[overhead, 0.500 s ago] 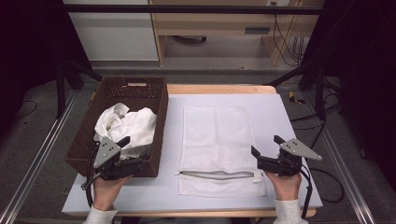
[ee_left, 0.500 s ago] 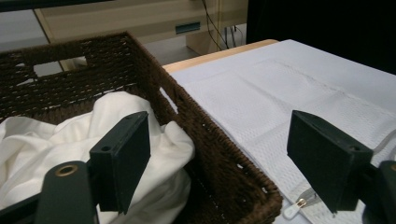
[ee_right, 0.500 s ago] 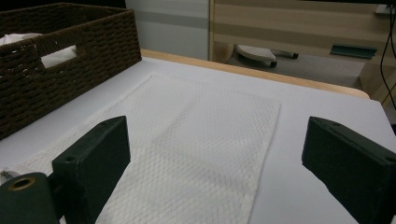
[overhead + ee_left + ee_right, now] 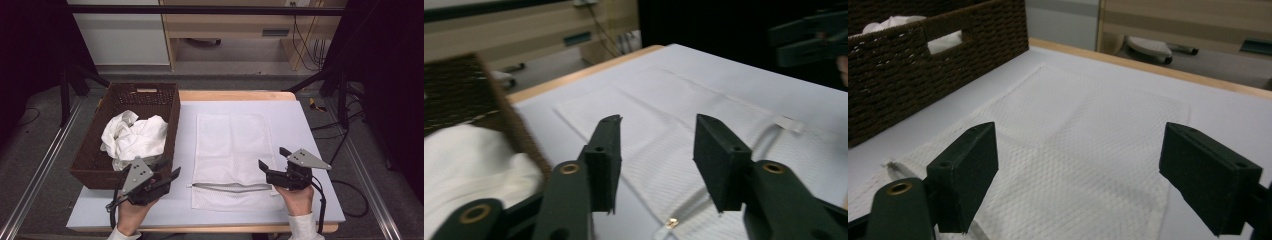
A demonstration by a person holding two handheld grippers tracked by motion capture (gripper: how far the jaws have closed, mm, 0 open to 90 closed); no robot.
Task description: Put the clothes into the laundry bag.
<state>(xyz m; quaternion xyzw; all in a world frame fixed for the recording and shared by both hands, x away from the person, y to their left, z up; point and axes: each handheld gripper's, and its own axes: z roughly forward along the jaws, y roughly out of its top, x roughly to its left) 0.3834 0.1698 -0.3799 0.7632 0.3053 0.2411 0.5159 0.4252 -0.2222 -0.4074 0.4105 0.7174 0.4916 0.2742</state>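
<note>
Claws flank the mesh laundry bag [image 4: 232, 160] at the desk's near edge: left claw [image 4: 167, 175] and right claw [image 4: 272, 162], both open and empty, bracket its crosswise zipper [image 4: 230, 187] (basket [image 4: 95, 172] lies leftward).

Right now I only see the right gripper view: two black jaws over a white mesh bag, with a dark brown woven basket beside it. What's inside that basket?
Observer: From the high view, a crumpled white cloth lies in the dark brown woven basket.
Operator: Does the bag open anywhere?
Observer: Yes, a zipper runs across the near end of the white mesh bag, on the person's side.
Operator: And where is the other gripper?
Observer: The left gripper hovers by the basket's near corner, its jaws apart with nothing between them.
</note>
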